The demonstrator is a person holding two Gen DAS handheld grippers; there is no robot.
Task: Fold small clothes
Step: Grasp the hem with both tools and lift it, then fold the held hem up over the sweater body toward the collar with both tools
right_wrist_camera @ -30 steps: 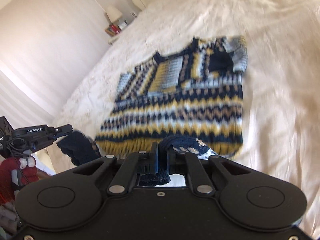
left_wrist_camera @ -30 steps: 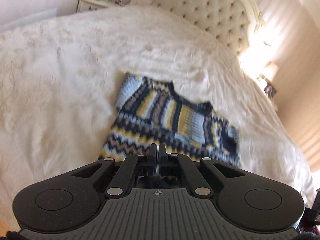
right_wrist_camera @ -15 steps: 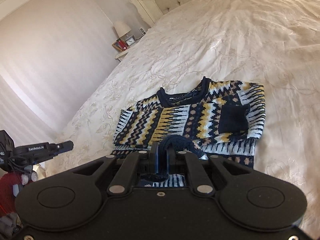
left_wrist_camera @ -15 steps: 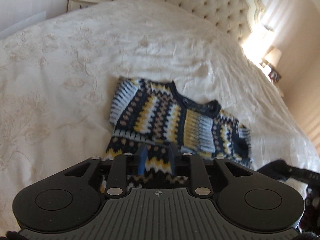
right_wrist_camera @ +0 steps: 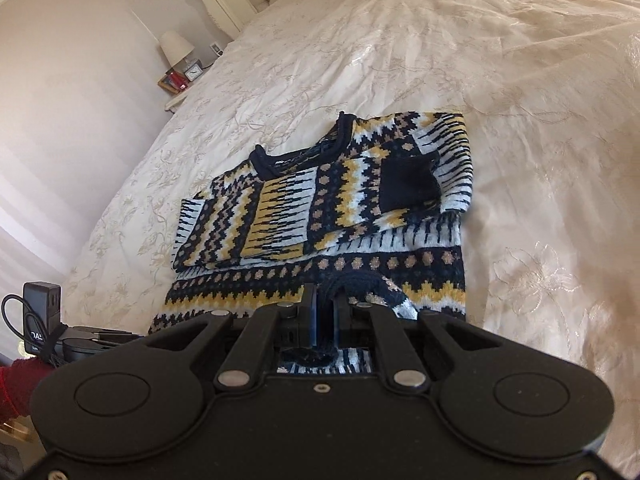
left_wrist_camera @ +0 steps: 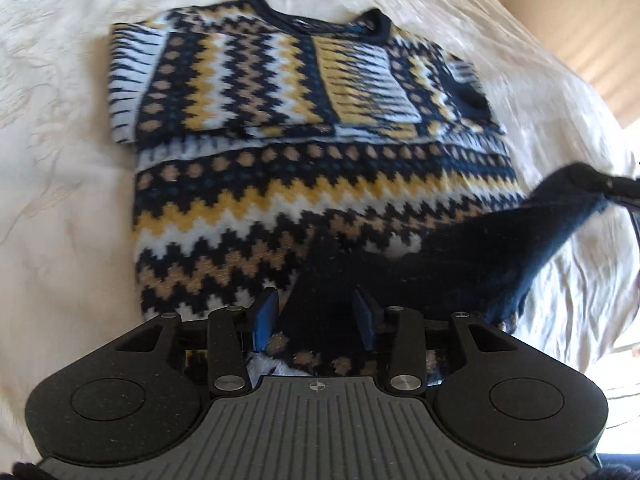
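Left wrist view: your left gripper (left_wrist_camera: pixel 316 318) sits at bottom centre, jaws partly apart and opening. The navy hem (left_wrist_camera: pixel 320 312) of the sweater (left_wrist_camera: pixel 280 152) runs up between the blue pads (left_wrist_camera: pixel 266 318); there's a visible gap on the left pad's side, so they aren't pressing it. The sweater lies flat on the bed (left_wrist_camera: pixel 60 160), filling the middle of the frame right above the gripper, collar at the top, sleeves folded in across the chest. From the jaws the hem stretches as a dark band to the right edge, where your right gripper (left_wrist_camera: pixel 608 188) pokes in and pinches its far end.

Right wrist view: your left gripper's body (right_wrist_camera: pixel 80 344) shows at the lower left edge, with a red sleeve (right_wrist_camera: pixel 20 384) beneath it. Your right gripper (right_wrist_camera: pixel 325 318) is at bottom centre, jaws narrow and clamped on a bunched loop of the navy hem (right_wrist_camera: pixel 352 280). The sweater (right_wrist_camera: pixel 340 208) spreads from the fingertips up to mid-frame, collar pointing to the upper left. Cream bedspread (right_wrist_camera: pixel 540 140) fills the right half. Lamp (right_wrist_camera: pixel 176 48) and nightstand clutter in the upper left.
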